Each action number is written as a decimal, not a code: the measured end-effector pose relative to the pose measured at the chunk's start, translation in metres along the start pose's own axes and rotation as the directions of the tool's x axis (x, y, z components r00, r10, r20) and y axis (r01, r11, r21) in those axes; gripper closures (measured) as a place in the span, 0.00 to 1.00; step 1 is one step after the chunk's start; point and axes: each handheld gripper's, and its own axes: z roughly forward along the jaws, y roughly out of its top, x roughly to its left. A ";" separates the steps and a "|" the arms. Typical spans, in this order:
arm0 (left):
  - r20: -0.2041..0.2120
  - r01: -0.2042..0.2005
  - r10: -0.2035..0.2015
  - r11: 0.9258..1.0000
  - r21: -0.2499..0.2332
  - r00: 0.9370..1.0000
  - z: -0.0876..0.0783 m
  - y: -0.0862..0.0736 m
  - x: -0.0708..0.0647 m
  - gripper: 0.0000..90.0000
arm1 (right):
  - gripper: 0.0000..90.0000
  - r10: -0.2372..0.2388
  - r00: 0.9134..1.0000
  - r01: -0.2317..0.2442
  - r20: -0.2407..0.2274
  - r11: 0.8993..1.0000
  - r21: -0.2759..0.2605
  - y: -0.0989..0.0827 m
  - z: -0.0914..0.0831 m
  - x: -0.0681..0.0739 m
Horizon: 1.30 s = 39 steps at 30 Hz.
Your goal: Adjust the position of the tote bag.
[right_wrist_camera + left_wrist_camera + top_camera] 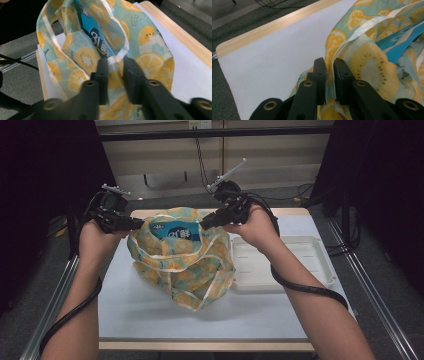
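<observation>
A soft cloth bag (185, 265) printed with orange and kiwi slices stands in the middle of the white table (150, 317). A blue package (175, 231) stands inside its open mouth. My left gripper (139, 224) is shut on the bag's left rim; in the left gripper view the white-trimmed edge of the bag (372, 67) runs between the jaws of the left gripper (329, 62). My right gripper (204, 225) is shut on the right rim, where the bag (150, 45) has its trim pinched in the right gripper (115, 61), just in front of the blue package (92, 32).
A shallow white tray (320, 265) lies on the table right of the bag, under my right forearm. A wooden strip edges the table's far side (274, 23). Metal rails run along both sides of the table, and cables hang at the back.
</observation>
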 end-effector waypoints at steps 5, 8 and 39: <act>-0.003 0.003 -0.003 1.000 0.000 1.000 0.000 0.000 0.000 0.90 | 1.00 0.009 1.000 -0.008 0.029 1.000 -0.023 -0.001 -0.005 -0.003; -0.003 0.001 -0.001 1.000 0.001 1.000 -0.001 0.001 0.001 0.90 | 1.00 0.001 0.999 -0.001 0.038 1.000 -0.012 0.001 -0.008 -0.004; -0.003 0.051 -0.051 0.998 0.034 0.999 0.015 -0.005 0.024 0.91 | 1.00 0.112 0.990 -0.106 0.091 0.992 -0.072 0.013 0.011 -0.033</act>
